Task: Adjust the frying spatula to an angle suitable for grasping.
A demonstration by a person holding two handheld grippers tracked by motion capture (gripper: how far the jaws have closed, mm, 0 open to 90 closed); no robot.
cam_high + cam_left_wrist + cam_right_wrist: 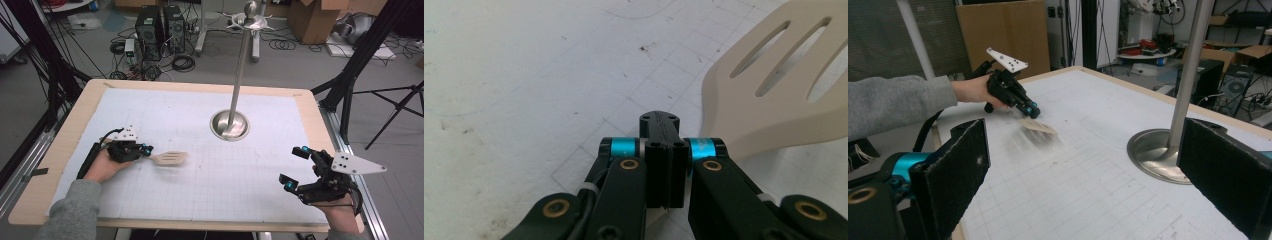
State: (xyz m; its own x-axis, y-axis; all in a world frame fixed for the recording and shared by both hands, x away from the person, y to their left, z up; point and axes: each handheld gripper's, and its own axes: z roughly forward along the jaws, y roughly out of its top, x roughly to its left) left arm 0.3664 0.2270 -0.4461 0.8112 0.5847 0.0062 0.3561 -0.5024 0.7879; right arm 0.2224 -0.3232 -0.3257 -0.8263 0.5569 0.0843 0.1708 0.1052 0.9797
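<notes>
Left gripper: the black two-jaw left gripper [146, 149] sits at the left side of the white gridded table mat [200, 195], held low over it – its jaws are pressed together on the handle of the beige slotted plastic spatula [170, 158].
Spatula: its slotted blade sticks out to the right of the gripper's tips; in the left gripper view the blade [784, 95] lies up and to the right of the closed jaws, just above the mat. I cannot tell whether the blade touches the mat.
Right gripper: the black right gripper [296, 168] is at the right side of the mat, near the front edge – its jaws are spread wide apart with nothing between them.
Stand: the tall steel pole with a round dish base [229, 125] stands upright on the mat's middle, well apart from both grippers.
Seen from the right gripper: the left gripper [1034, 112] and the spatula [1037, 126] lie across the mat, the stand's base [1153, 150] off to the right.
</notes>
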